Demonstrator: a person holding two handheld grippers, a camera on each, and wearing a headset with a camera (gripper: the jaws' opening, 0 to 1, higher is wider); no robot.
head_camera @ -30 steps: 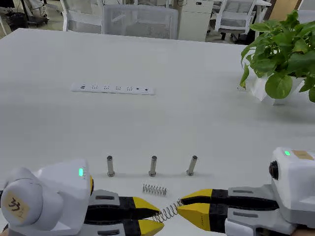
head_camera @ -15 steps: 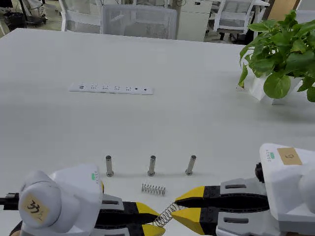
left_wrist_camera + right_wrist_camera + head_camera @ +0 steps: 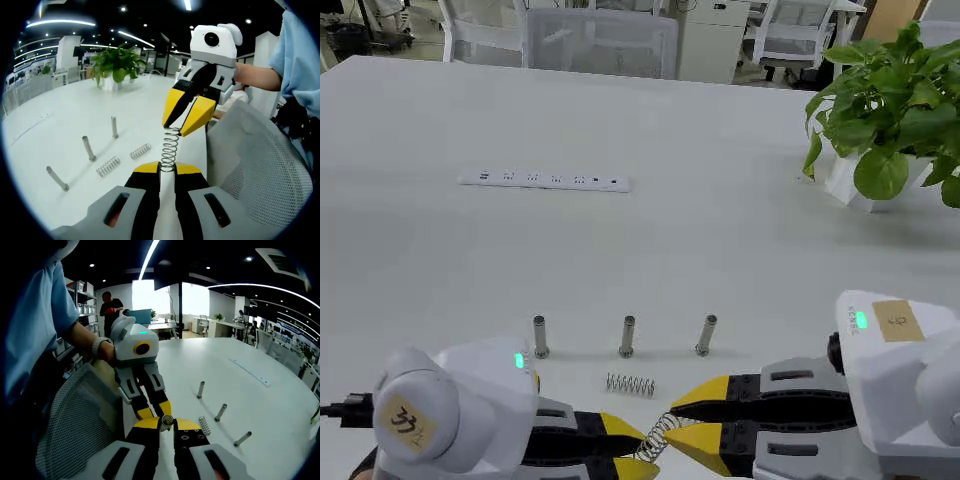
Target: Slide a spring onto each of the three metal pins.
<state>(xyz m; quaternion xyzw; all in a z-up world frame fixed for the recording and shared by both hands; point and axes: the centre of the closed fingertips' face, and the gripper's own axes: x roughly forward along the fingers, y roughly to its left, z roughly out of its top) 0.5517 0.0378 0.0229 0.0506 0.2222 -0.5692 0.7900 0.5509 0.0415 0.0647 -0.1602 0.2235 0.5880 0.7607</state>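
The spring [image 3: 663, 432] hangs over the tabletop [image 3: 720, 230], close to the three metal pins [image 3: 627, 336]. The left gripper [image 3: 642, 448] pinches one end and the right gripper [image 3: 685, 420] pinches the other. One should let go, so the free end can drop straight over a pin.

Head view above table [image 3: 720, 230]; gripper views opposed, close, sharing pins [image 3: 627, 337].

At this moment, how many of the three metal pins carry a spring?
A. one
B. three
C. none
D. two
C: the left pin, the middle pin and the right pin all stand bare, and a loose spring lies near them.
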